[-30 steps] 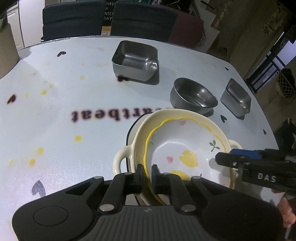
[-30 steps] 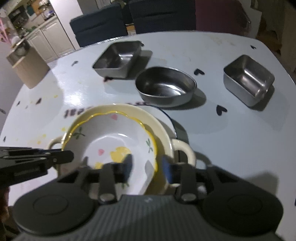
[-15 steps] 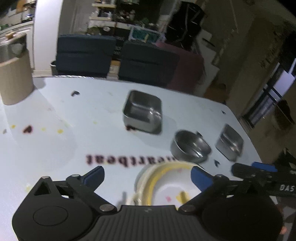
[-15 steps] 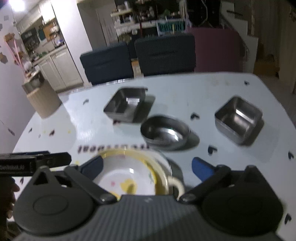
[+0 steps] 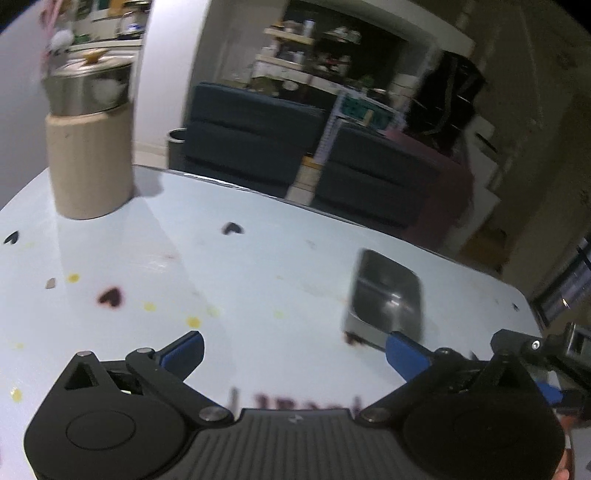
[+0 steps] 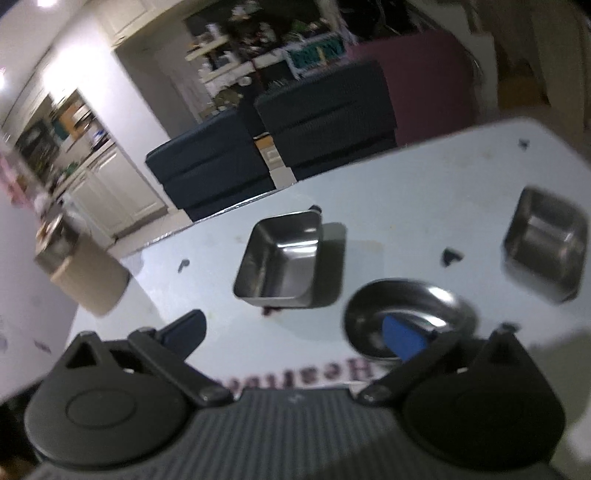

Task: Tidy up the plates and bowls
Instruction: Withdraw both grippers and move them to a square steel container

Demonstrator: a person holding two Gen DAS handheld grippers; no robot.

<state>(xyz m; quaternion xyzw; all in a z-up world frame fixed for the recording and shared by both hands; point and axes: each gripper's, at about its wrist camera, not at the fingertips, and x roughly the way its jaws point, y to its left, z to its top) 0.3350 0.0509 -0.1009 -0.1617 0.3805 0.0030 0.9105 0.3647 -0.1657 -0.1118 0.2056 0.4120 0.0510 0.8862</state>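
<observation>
Both tools are hanging wide w/ nothing held: left tool [image 5: 293, 350], right tool [image 6: 295, 332]. Round steel bowl [image 6: 410, 317] is sitting shiny on the table [image 6: 406, 192] btwn two square steel tins, one [image 6: 280, 262] behind-left, other [image 6: 546, 243] far right.

Furniture: two dark blue chairs [image 6: 273, 147] behind the table, maroon sofa [image 6: 424, 85] beside them
Walls: white [image 5: 166, 74]
Shelves: cluttered [image 5: 314, 48], far back
Cabinets: white [image 6: 110, 192], kitchen side
Light: dim, bright ceiling spot [image 6: 44, 3]

Dim, motion blur, fisheye warp
</observation>
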